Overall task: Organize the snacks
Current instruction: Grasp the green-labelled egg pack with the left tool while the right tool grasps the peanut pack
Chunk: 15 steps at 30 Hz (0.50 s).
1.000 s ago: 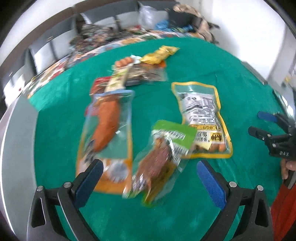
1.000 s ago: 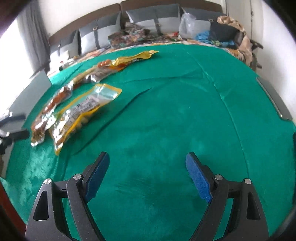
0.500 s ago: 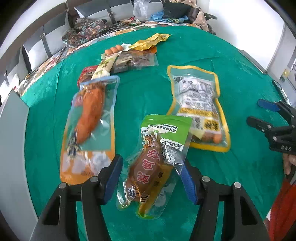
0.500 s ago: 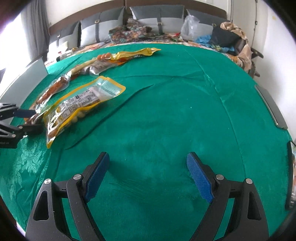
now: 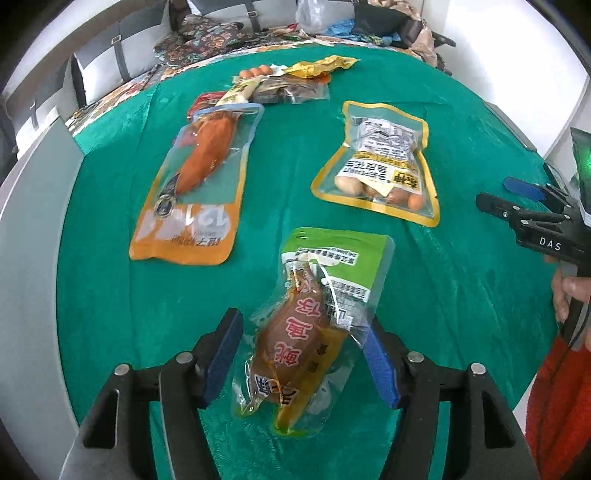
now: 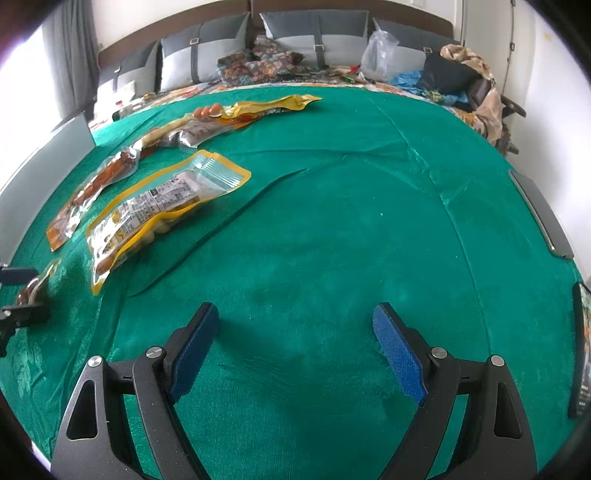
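A clear snack pack with a green top and a brown piece inside [image 5: 306, 332] lies on the green cloth [image 5: 110, 295] between the jaws of my left gripper [image 5: 303, 325]. The jaws are opening: the right pad touches the pack's edge, and a thin strip of cloth shows at the left pad. Farther off lie an orange pack with a sausage [image 5: 195, 192] and a yellow-bordered pack [image 5: 380, 173]. In the right wrist view that yellow-bordered pack [image 6: 159, 206] is at the left. My right gripper [image 6: 295, 314] stands open over bare cloth, holding nothing.
Several more packs [image 5: 288, 88] and a yellow wrapper [image 5: 321, 66] lie at the far side of the cloth. A grey bar [image 6: 543, 214] and a dark flat thing [image 6: 581, 350] sit at the right edge. Cushions [image 6: 314, 33] stand behind. A hand [image 5: 565, 295] holds the right gripper.
My left gripper's jaws came in from wide to close around the green-topped pack. The pack shifted with the gripper, away from the yellow-bordered pack that it overlapped. The right gripper kept still.
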Available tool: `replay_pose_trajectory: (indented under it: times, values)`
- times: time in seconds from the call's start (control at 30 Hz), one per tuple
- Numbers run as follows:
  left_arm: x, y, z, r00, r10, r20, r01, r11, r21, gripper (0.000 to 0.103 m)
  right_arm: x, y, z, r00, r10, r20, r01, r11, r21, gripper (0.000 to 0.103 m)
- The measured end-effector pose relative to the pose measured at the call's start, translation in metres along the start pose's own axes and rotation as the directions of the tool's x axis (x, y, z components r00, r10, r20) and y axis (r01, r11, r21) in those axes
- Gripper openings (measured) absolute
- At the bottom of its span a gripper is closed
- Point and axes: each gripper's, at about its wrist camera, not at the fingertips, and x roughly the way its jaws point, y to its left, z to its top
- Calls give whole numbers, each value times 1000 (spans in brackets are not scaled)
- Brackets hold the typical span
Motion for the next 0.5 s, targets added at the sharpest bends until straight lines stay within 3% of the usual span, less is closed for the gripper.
replay_pose_trajectory:
  times: [0.13,0.17,0.23,0.37,0.4,0.5]
  values:
    - [6,-2,-4,1000,20,5,-20,999,26,80,0,0,0,1000,0,0,0,1000,0,88]
    - [6,-3,-4,1000,22,13,-22,999,32,79,0,0,0,1000,1,0,-1,1000,0,88]
    - [4,-1,-6,999,0,33,0,1000,18,63,-1,-1,-1,1000,12,3,-12,1000,6,89]
    - [-1,7,-14,996,55,72,-51,998,-45,61,-5,-15,3,996,88,-13,-87,992,92,88]
    - [-4,13,-20,994,66,81,-59,994,-91,61,-6,-17,8,993,116,-39,-108,982,156,88]
    - [-14,28,-38,990,95,101,-71,974,-216,60,-7,-7,28,950,299,-91,-236,877,419,88]
